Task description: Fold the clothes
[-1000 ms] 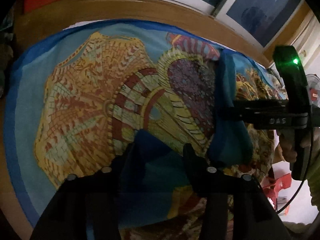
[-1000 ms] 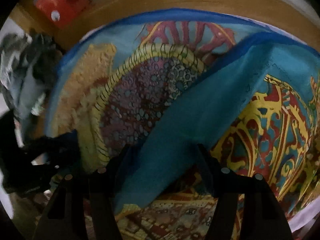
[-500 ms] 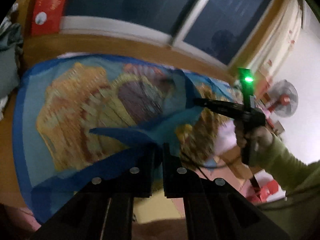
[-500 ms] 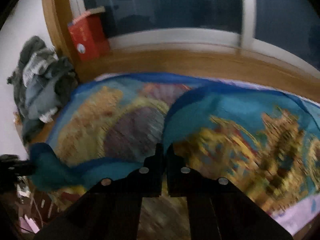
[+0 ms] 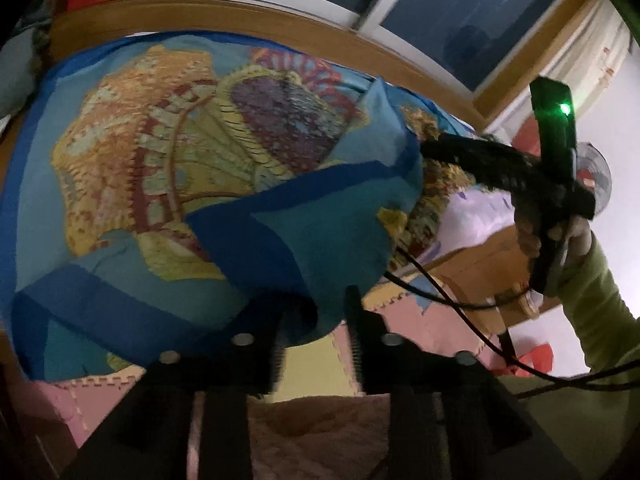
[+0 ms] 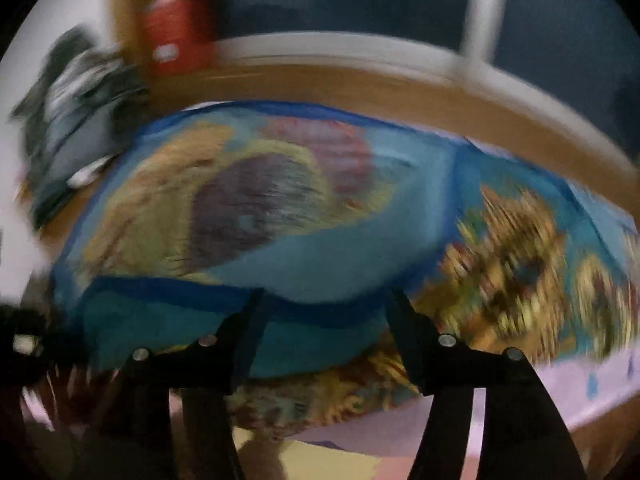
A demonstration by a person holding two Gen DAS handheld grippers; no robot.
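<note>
progress: near edge of my blue patterned printed cloth (image 5: 168, 152) turned over, 1 fold begun, rest unfolded | left gripper (image 5: 316, 320) opening, hem between jaws, unpinched | right gripper (image 6: 320, 320) opening, gripping nothing

Printed cloth (image 5: 168, 152): thin, soft woven fabric, matt, blue border, creased where folded over. Left gripper (image 5: 316, 312): matt black plastic, ribbed inner faces on the jaws, small shiny metal screw heads. Right gripper (image 6: 324, 312): same matt black plastic, metal screw heads. Bed frame (image 5: 240, 12): smooth wood, light satin sheen. Floor mat (image 5: 316, 364): matt foam tiles with jigsaw edges. Sleeve (image 5: 596, 304): soft olive knit. Cable (image 5: 440, 292): smooth black rubber. Red box (image 6: 180, 28): looks like cardboard, blurred.
</note>
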